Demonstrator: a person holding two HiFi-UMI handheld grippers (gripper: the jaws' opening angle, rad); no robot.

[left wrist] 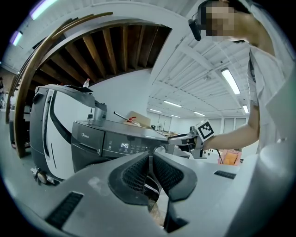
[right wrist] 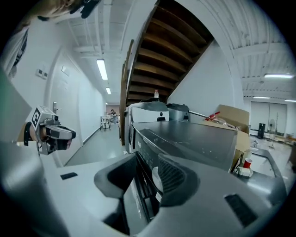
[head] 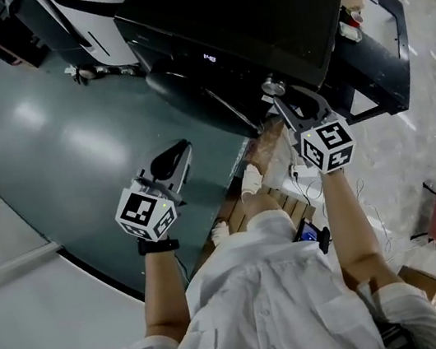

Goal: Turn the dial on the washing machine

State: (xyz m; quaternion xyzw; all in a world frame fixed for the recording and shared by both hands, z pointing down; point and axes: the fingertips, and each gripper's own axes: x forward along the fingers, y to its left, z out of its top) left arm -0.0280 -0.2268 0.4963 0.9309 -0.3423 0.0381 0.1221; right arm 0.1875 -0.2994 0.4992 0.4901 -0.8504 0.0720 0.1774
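– Up at the front edge of the dark grey front-loading washing machine point(head: 255, 4), is that small round silver dial point(head: 272, 85) actually gripped? In the head view the right gripper point(head: 279, 103) just looks parked on it.

– Nope, not clamped. The right gripper view has the jaws apart with the dial point(right wrist: 156, 178) sitting between them. It's just beside the ribbed right pad point(right wrist: 175, 178), and there's a clear gap on the other side. The head view can't show that gap at all.

– And the left gripper point(head: 179, 151)?

– Jaws pressed together with nothing in them, going by its own view. The head view puts it well apart from the machine, over the glossy green floor point(head: 56, 156). Bonus: the left gripper view is the only one facing the control panel. You get the lit white digital display point(left wrist: 124, 146) further along the panel from the dial point(left wrist: 160, 149). It also catches the right gripper side-on at the dial, with its black-and-white marker cube point(left wrist: 205, 129).
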